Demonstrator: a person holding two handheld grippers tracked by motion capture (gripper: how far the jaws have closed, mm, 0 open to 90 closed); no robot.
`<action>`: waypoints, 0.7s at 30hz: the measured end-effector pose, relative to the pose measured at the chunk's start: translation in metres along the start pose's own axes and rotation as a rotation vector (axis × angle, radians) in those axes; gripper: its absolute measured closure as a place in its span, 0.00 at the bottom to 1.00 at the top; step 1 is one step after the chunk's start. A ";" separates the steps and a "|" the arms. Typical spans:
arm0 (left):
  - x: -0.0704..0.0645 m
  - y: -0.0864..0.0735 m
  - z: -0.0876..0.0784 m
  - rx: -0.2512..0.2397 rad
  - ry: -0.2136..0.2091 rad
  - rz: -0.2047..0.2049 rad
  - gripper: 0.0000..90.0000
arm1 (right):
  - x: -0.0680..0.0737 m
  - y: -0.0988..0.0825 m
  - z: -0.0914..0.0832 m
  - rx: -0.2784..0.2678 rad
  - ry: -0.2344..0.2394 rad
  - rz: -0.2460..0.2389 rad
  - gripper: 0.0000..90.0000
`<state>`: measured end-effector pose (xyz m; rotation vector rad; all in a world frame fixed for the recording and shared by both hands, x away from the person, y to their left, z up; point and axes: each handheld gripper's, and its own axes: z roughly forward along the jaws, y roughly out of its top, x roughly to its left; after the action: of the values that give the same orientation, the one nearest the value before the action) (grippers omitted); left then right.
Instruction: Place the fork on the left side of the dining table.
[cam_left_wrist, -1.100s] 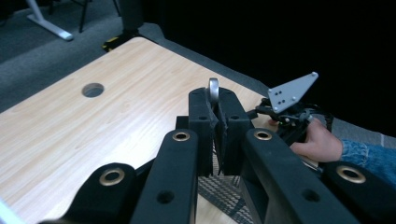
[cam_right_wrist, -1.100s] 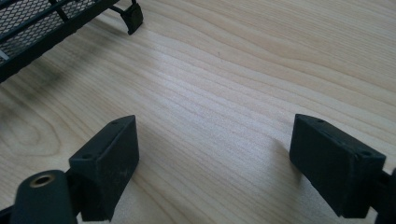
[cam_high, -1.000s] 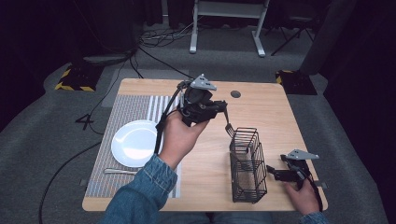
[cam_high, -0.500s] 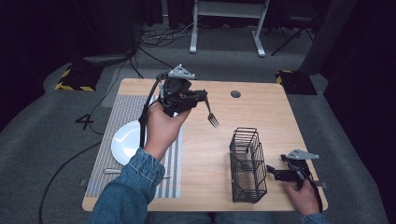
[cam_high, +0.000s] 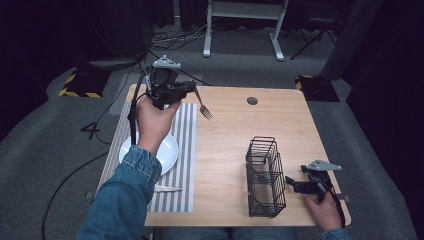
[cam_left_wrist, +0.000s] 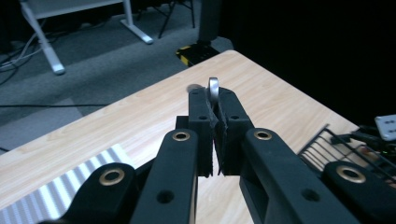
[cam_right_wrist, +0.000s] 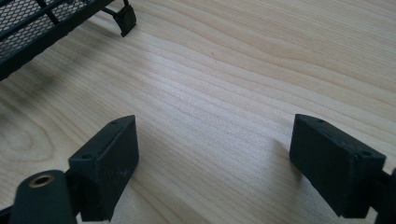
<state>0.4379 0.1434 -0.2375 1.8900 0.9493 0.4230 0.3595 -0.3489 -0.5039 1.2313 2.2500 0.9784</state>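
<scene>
My left gripper (cam_high: 191, 89) is held up over the far left of the table, above the striped placemat (cam_high: 186, 150). It is shut on the handle of a metal fork (cam_high: 203, 109), whose tines hang down to the right. In the left gripper view the fork's rounded handle end (cam_left_wrist: 213, 87) sticks up between the closed jaws of the left gripper (cam_left_wrist: 213, 109). My right gripper (cam_high: 295, 186) rests open on the wood just right of the black wire basket (cam_high: 265, 175). In the right gripper view, the right gripper (cam_right_wrist: 215, 149) has only bare table between its jaws.
A white plate (cam_high: 169, 150) lies on the placemat, partly under the left forearm. A knife (cam_high: 167, 188) lies near the placemat's front. A corner of the basket (cam_right_wrist: 46, 23) shows at the top left of the right gripper view. A cable hole (cam_high: 252, 100) sits at the table's far side.
The left hand has carried the fork leftward and farther back, from near the basket to above the placemat. The right gripper has stayed put.
</scene>
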 end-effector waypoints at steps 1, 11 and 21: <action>0.000 0.000 0.000 0.000 0.000 0.000 0.96 | 0.000 0.000 0.000 0.000 -0.001 0.001 0.17; 0.034 -0.004 0.002 0.004 0.070 -0.052 0.96 | 0.000 0.000 0.000 0.000 -0.006 0.007 0.17; 0.073 -0.014 0.007 0.005 0.121 -0.147 0.96 | 0.000 0.000 0.000 -0.001 -0.010 0.009 0.17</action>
<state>0.4829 0.1984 -0.2603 1.8014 1.1623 0.4512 0.3598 -0.3490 -0.5039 1.2449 2.2375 0.9743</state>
